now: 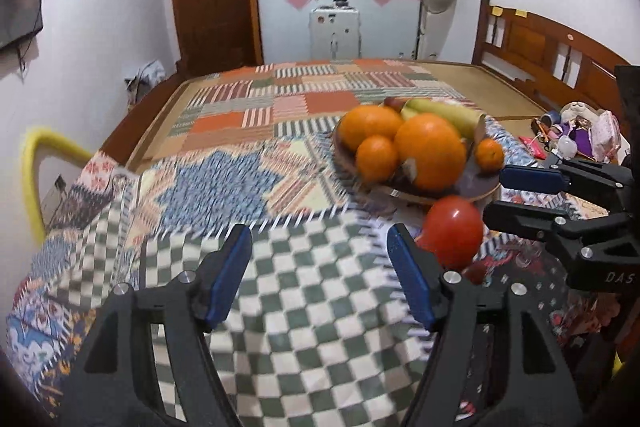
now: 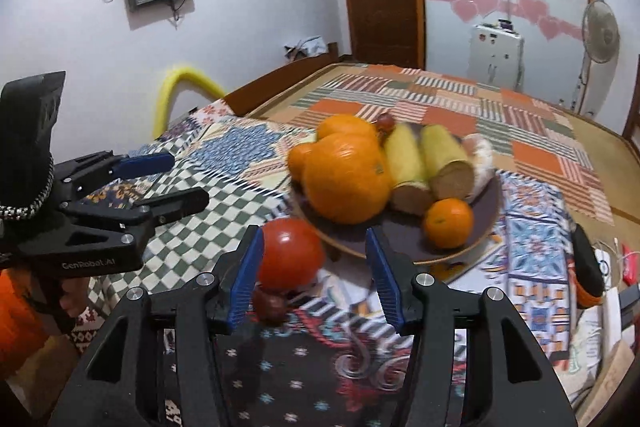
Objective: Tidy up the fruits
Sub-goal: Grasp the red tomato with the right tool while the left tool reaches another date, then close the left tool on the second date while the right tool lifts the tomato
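Right wrist view: the right gripper point(image 2: 314, 275) is seen spread wide, nothing grasped; a red tomato point(image 2: 289, 254) lies on the patchwork cloth point(image 2: 224, 155) just inside its left finger, a small dark fruit point(image 2: 271, 305) below it. At 12 o'clock, the plate point(image 2: 486, 223) is loaded with oranges point(image 2: 346, 183) and bananas point(image 2: 424, 157). At 9 o'clock, the left gripper point(image 2: 176, 183) is held released, empty.

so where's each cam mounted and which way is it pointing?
Left wrist: on the left hand-held gripper, facing the bed; fruit plate ahead-right, right hand-held gripper at the right edge.
Right wrist: on the right hand-held gripper, facing the plate; left hand-held gripper at left.
Shared: plate, red tomato.
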{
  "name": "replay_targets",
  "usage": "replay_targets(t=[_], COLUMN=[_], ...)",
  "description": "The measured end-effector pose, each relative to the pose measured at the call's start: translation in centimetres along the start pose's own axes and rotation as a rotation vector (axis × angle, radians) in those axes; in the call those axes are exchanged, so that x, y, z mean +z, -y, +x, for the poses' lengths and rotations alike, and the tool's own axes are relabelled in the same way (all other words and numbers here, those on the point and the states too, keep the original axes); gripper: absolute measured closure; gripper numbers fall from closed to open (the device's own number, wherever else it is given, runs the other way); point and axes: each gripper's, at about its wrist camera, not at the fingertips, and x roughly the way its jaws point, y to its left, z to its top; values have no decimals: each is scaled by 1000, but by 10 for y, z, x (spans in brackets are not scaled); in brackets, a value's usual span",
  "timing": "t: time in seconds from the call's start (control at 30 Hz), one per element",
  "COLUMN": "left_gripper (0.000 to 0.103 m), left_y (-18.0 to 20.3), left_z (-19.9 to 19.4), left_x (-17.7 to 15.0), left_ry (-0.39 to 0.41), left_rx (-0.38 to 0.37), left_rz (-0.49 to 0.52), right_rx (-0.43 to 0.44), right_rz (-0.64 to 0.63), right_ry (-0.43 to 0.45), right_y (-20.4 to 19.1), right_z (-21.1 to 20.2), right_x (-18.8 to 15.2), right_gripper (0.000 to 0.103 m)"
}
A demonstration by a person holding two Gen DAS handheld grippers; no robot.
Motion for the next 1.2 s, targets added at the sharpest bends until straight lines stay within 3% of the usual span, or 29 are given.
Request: replay_targets(t=[0.4,0.73,0.93,1.2], left_gripper=[33,33,33,34], left_y=[-10,10,32,63], left_z=[5,0,3,12], left_x=[-20,-16,-15,-21], left_ry=[-14,-13,-42,-79], left_rx=[-13,-60,-123,-187], left_rz=[-18,20,35,66], right_rx=[7,28,-50,-124], right_rz=[-24,5,15,58], right_ry=[-131,-69,-2,10], right_y=[-6,-3,10,36], right_z=[36,13,-18,-41], right_x=[-7,-8,-11,-25], right_gripper=[54,58,58,58])
